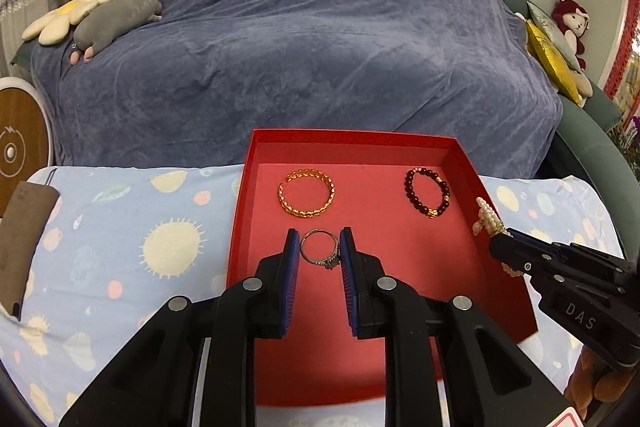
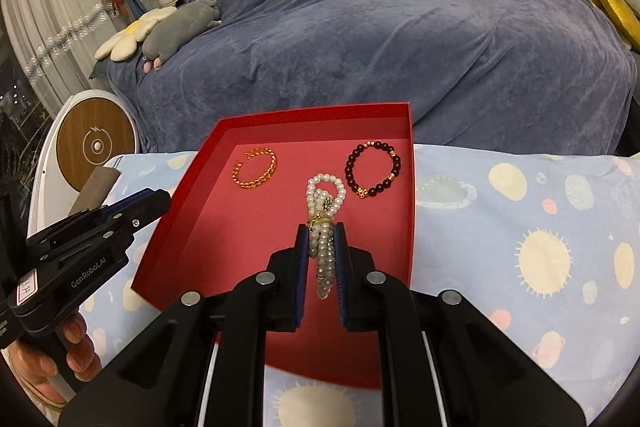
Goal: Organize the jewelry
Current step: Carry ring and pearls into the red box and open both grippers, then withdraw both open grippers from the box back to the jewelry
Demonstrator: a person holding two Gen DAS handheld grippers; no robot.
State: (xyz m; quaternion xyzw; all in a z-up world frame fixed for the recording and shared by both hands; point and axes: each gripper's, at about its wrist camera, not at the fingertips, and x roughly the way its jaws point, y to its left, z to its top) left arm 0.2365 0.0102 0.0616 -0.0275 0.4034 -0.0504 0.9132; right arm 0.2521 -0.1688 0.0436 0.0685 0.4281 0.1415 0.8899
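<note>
The left gripper (image 1: 319, 247) stands open over the red tray (image 1: 352, 143), its pads either side of a silver ring (image 1: 320, 249) on the tray floor. Beyond lie a gold bangle (image 1: 306, 191) and a dark bead bracelet (image 1: 427, 192). The right gripper (image 2: 321, 239) pinches a pearl strand (image 2: 325, 203) above the tray.

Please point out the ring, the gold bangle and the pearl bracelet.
ring (image 1: 320, 249): left wrist view, on its band.
gold bangle (image 1: 307, 191): left wrist view, on its rim.
pearl bracelet (image 2: 325, 205): right wrist view, on the pearls.

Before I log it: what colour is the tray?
Red tray, clearest in the left wrist view.
</note>
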